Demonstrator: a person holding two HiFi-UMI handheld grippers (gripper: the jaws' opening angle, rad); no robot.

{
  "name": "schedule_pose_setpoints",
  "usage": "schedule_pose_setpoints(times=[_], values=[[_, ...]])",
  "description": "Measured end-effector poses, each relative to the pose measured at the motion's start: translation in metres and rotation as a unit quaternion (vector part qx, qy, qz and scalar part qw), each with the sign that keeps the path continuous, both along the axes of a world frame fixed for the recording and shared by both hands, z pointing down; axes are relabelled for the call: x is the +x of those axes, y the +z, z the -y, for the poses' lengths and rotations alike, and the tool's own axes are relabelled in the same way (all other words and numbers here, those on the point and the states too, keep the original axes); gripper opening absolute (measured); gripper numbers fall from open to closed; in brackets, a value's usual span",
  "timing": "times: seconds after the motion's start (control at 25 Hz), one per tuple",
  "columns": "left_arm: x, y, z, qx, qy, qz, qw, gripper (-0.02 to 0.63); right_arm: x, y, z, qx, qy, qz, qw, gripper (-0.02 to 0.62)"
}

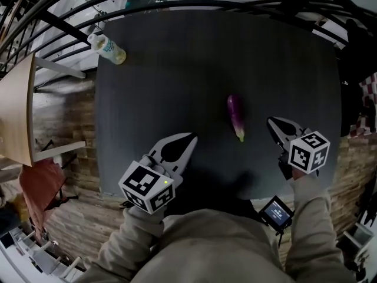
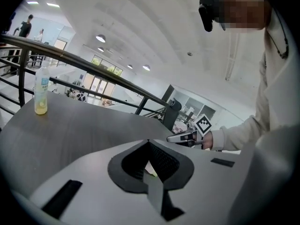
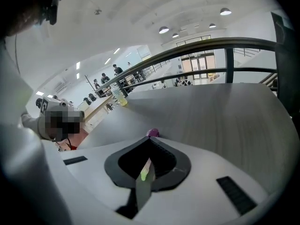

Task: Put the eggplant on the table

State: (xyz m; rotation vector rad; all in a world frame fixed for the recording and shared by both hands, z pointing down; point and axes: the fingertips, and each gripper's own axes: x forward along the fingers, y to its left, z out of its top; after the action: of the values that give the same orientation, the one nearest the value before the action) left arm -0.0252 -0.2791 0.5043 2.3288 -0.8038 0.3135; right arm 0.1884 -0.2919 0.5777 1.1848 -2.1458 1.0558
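Both sleeved forearms (image 1: 308, 229) reach forward, tools tilted downward. The left hand-held gripper (image 1: 192, 138) and right hand-held gripper (image 1: 270, 121) each have jaws together, holding nothing. The eggplant (image 1: 235, 115), glossy purple, elongated and green-stemmed, lies on the dark matte worktop (image 1: 147, 99) between the 2, nearer the right tips, untouched.

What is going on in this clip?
A person holds a gripper in each hand over a dark table. The eggplant already lies on the table between them, and neither gripper touches it. The left gripper and the right gripper both have their jaws together and hold nothing. A bottle stands near the far left corner.
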Motion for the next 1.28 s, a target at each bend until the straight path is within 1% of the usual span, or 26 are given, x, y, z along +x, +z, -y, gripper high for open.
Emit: schedule_pose_setpoints(times=[0.2, 0.36, 0.44, 0.56, 0.68, 0.8, 1.0, 1.16, 1.28], values=[[0.01, -0.022, -0.001, 0.01, 0.01, -0.006, 0.9999, 0.0, 0.001, -0.023, -0.011, 0.011, -0.002, 0.01, 1.0, 0.014], [0.01, -0.049, 0.003, 0.018, 0.021, -0.015, 0.9995, 0.001, -0.013, -0.051, -0.01, 0.022, -0.008, 0.022, 0.999, 0.014], [0.012, -0.06, 0.005, 0.025, 0.027, -0.018, 0.9992, 0.001, -0.022, -0.066, -0.008, 0.034, -0.011, 0.035, 0.999, 0.014], [0.021, -0.076, 0.011, 0.042, 0.038, -0.024, 0.9981, 0.002, -0.028, -0.092, -0.005, 0.06, -0.011, 0.071, 0.996, 0.014], [0.032, -0.097, 0.022, 0.067, 0.048, -0.029, 0.9962, 0.0, -0.032, -0.127, -0.002, 0.095, -0.02, 0.102, 0.99, 0.014], [0.038, -0.13, 0.028, 0.093, 0.056, -0.04, 0.9933, 0.002, -0.033, -0.174, -0.002, 0.132, -0.024, 0.121, 0.984, 0.014], [0.047, -0.18, 0.018, 0.123, 0.07, -0.06, 0.9881, 0.0, -0.039, -0.253, -0.007, 0.201, -0.019, 0.143, 0.969, 0.014], [0.058, -0.213, 0.009, 0.162, 0.084, -0.066, 0.9809, 0.002, -0.05, -0.301, -0.015, 0.248, -0.024, 0.161, 0.955, 0.014], [0.066, -0.233, 0.0, 0.193, 0.098, -0.063, 0.9743, 0.002, -0.058, -0.323, -0.023, 0.271, -0.032, 0.165, 0.948, 0.014]])
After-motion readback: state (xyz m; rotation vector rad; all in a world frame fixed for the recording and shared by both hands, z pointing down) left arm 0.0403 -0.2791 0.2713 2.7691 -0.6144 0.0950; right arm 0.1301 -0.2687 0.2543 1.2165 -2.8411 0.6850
